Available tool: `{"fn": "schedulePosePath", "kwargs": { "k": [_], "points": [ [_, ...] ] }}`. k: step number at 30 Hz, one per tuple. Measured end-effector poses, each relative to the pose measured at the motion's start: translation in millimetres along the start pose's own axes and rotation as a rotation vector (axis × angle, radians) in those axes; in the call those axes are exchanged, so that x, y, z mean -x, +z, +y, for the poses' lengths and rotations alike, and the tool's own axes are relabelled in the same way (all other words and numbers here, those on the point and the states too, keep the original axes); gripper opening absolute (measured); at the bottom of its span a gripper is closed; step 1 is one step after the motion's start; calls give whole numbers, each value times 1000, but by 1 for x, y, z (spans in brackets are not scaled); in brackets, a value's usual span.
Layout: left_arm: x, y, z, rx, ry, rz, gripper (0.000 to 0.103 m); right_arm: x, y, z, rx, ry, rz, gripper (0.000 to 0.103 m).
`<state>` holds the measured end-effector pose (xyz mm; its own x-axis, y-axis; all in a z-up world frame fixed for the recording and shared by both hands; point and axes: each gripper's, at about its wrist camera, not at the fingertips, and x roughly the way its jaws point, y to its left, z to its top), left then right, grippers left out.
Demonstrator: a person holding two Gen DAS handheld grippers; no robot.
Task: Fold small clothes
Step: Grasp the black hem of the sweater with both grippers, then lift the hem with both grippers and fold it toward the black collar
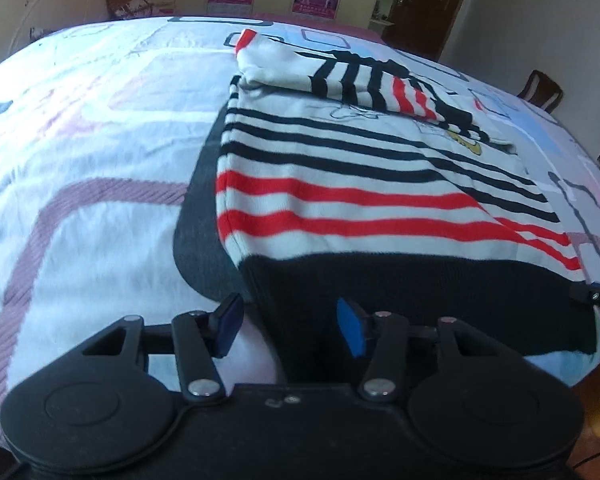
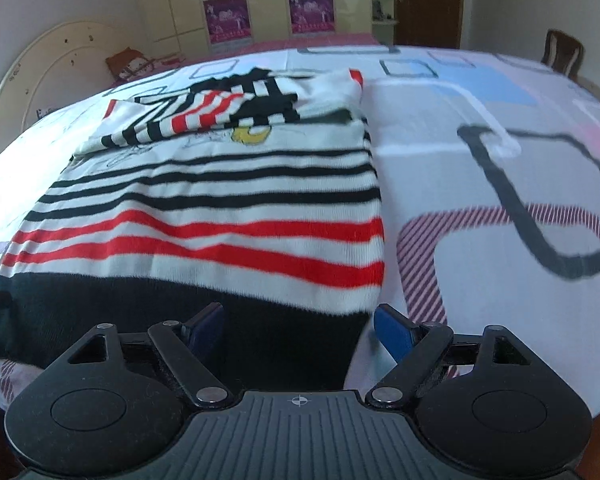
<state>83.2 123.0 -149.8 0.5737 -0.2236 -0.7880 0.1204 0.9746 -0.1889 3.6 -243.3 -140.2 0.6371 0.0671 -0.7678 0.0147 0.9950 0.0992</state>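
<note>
Sweater: small knit, white w/ black and red stripes, wide black hem band at the near edge. Lies flat on the bed, lengthwise, hem toward both grippers, neck end at 12 o'clock. Both sleeves folded in across the chest, overlapping. Yellow patch partly visible just below the sleeves. In the right wrist view the same sweater sits left of centre; sleeves at 11 o'clock, patch near 12.

L gripper: low at the hem's left corner. Fingers apart, moderately wide; left pad dark blue, over bare sheet just outside the sweater's edge; right pad bright blue, over the black band. Holding nothing. Whether the pads touch cloth: cannot tell.

R gripper: at the hem's right corner, mirror pose. Fingers apart, wide; left pad over the black band, right pad over sheet just off the sweater's right edge. Holding nothing. R gripper's tip also shows in the left view at 3 o'clock, at the hem's far corner.

Bed sheet: white w/ grey, pink-hatched, blue rounded squares.

Surroundings: curved cream headboard at 10 o'clock; cupboards w/ purple posters at 12; brown door at 1; chair back at 2.
</note>
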Motion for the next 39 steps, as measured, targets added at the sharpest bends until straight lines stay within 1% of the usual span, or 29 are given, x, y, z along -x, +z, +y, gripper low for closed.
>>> {"fn": "schedulePosePath", "kwargs": {
  "k": [2,4,6,7,8,10,11,12,13,15,17,21,23,26,29,34,39],
  "points": [
    [0,-2,-2,3,-30,3,50,-2,-6,0,1,0,18,82],
    [0,-4,-4,12,-56,4,48,-4,-13,0,-9,-1,33,71],
    [-1,-6,-6,7,-69,2,43,-3,-16,-1,-15,-3,26,69],
    [-2,-7,-6,5,-77,1,39,-3,-17,-1,-19,0,27,65],
    [-2,-7,-6,4,-87,2,32,-2,-17,-1,-24,9,29,60],
    [-4,-6,-5,3,-104,7,22,-2,-16,0,-27,17,30,44],
    [-4,-4,-5,6,-114,9,17,-2,-16,0,-29,26,31,40],
    [-4,-4,-4,6,-119,9,15,-1,-15,-1,-34,35,35,35],
    [-4,-2,-3,6,-125,7,10,-1,-15,-1,-40,44,37,26],
    [-1,1,-2,8,-144,-3,9,2,-11,-3,-52,61,34,12],
    [3,6,-3,3,-161,-27,8,4,-7,-3,-58,73,27,9],
    [17,24,-9,-9,-197,-94,8,14,5,-2,-63,101,-17,8],
    [23,36,-11,-18,-210,-133,8,20,16,-3,-81,127,-51,8],
    [28,57,-13,-3,-227,-185,8,26,37,-5,-105,166,-111,8],
    [27,82,-16,11,-242,-240,8,25,65,-8,-118,186,-160,8],
    [12,128,-25,1,-239,-323,8,2,118,-13,-125,198,-219,8],
    [-18,179,-31,13,-221,-356,8,-33,173,-20,-138,193,-266,8]
  ]
}}
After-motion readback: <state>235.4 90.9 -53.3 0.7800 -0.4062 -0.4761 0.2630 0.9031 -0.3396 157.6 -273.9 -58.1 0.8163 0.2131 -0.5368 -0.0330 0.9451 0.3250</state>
